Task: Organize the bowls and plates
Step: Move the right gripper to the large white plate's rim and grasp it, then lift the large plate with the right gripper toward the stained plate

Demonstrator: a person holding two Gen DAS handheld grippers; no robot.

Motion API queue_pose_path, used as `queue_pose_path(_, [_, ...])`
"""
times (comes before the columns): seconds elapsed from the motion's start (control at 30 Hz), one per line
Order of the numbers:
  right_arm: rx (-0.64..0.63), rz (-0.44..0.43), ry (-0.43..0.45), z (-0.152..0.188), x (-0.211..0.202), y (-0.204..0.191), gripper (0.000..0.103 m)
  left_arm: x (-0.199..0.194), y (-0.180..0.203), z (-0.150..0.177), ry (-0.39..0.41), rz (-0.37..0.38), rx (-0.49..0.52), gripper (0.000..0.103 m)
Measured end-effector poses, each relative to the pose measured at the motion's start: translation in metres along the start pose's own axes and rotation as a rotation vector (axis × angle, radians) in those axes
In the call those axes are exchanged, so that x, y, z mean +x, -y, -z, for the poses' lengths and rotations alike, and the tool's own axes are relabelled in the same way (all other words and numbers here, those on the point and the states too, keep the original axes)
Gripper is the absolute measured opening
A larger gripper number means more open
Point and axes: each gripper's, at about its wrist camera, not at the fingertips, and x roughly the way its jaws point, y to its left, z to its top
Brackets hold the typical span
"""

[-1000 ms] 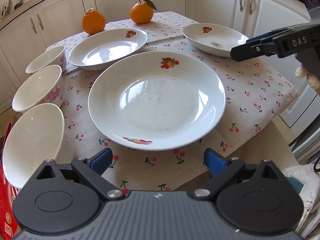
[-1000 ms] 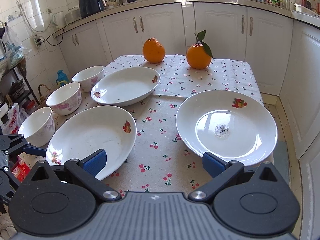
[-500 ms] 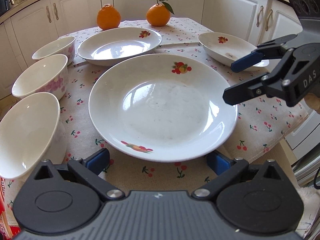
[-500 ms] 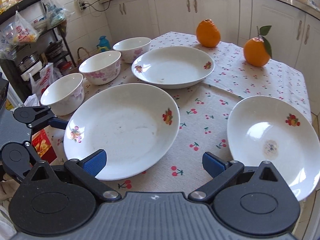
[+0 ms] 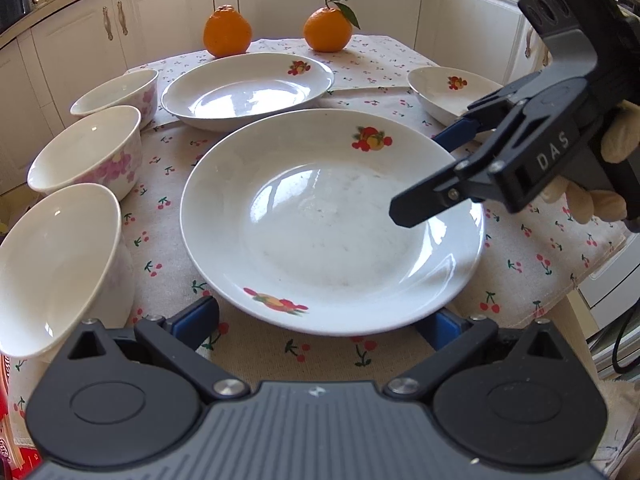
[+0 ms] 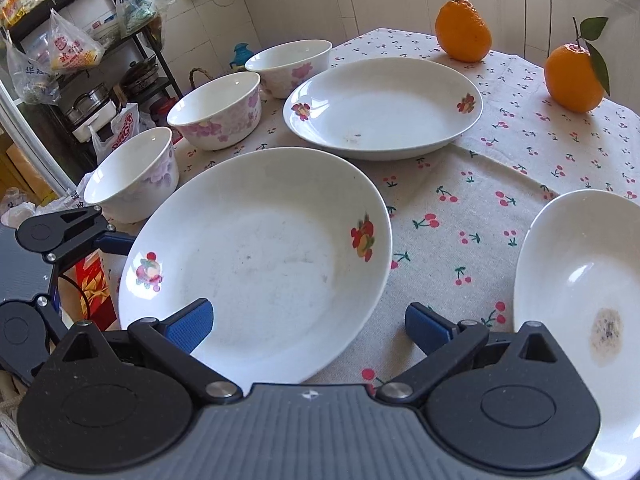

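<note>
A big white plate (image 5: 332, 220) with fruit prints lies on the cherry-print cloth in front of both grippers. My left gripper (image 5: 320, 320) is open wide, its blue pads on either side of the plate's near rim without pressing it. My right gripper (image 5: 426, 174) hangs open over the plate's right rim. In the right wrist view that gripper (image 6: 310, 326) straddles the near edge of the same plate (image 6: 260, 260). One of the left gripper's fingers (image 6: 116, 240) shows at that plate's left rim. A second plate (image 5: 248, 88) lies behind, and a stained one (image 6: 576, 300) to the right.
Three white bowls (image 5: 56, 264) (image 5: 88, 152) (image 5: 116, 88) line the table's left edge. Two oranges (image 5: 227, 31) (image 5: 328, 30) stand at the back. White cupboards (image 5: 80, 36) ring the table. A shelf (image 6: 80, 56) with bags and a red box (image 6: 92, 280) stand left of it.
My right gripper swung left, from the stained plate to the big plate's right rim. My left gripper's fingers spread wider and its view rolled slightly.
</note>
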Motion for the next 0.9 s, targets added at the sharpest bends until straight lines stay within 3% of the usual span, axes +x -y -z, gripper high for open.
queue_pose_path(0.27, [-0.019,-0.036,-0.03,-0.029,0.018,0.009,0.103,-0.001,0.0,0.0,0.001,0.006,0.008,0.103])
queue_pose_path(0.57, [0.032,-0.171,-0.069,-0.054,0.029,0.028,0.103,-0.002,0.001,0.001,0.01,0.015,0.025,0.103])
queue_pose_path(0.77, [0.07,-0.248,-0.123,-0.062,0.03,0.037,0.095,-0.005,0.009,0.001,0.037,-0.002,0.092,0.103])
queue_pose_path(0.9, [0.099,-0.291,-0.156,-0.068,0.034,0.042,0.091,-0.005,0.007,0.001,0.038,0.013,0.078,0.103])
